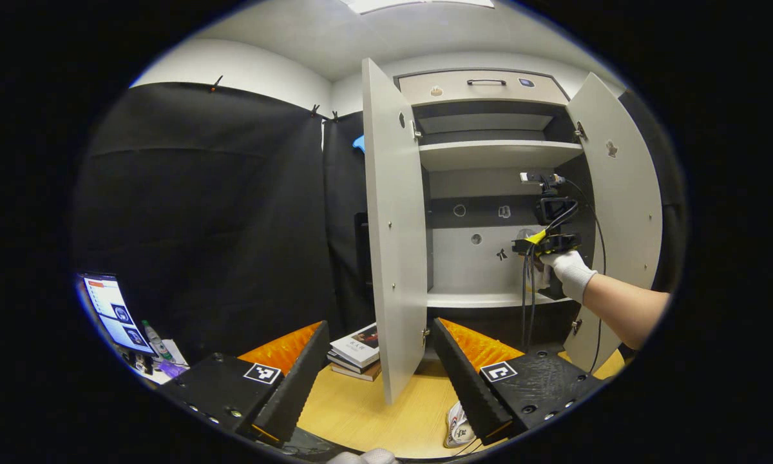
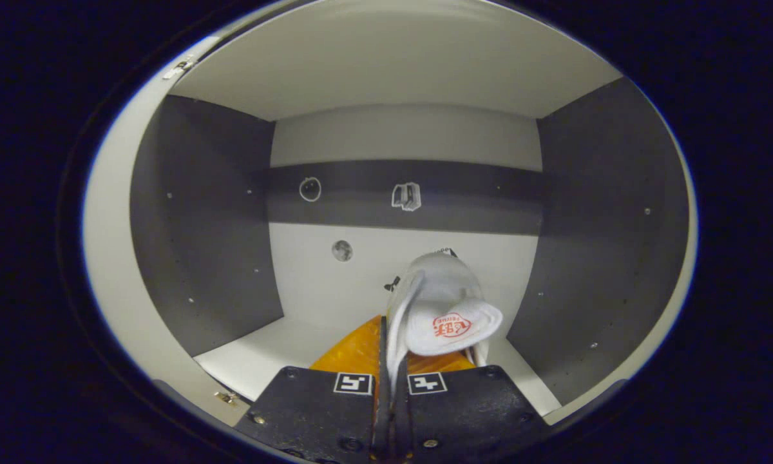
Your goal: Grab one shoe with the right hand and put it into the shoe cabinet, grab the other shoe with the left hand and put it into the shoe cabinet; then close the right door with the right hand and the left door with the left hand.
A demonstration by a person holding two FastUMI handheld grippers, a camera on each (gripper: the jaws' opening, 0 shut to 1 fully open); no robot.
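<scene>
Right claw (image 2: 393, 361): my fingers are pressed together on the edge of a white shoe (image 2: 441, 309); the claw is inside the shoe cabinet (image 2: 406, 135), above its white shelf (image 2: 264, 354).
Left claw (image 1: 380, 374): my fingers are wide apart and hold nothing, over the wooden worktop (image 1: 361, 406).
Other shoe (image 1: 457, 425): on the worktop, just beside my left claw's right finger.
Cabinet doors: left door (image 1: 393, 225) and right door (image 1: 618, 212) both open, ahead of my left claw.

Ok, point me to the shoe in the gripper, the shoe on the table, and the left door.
held shoe (image 2: 448, 303): right gripper view, upper.
table shoe (image 1: 457, 425): left gripper view, heel.
left door (image 1: 396, 225): left gripper view, inner face.
</scene>
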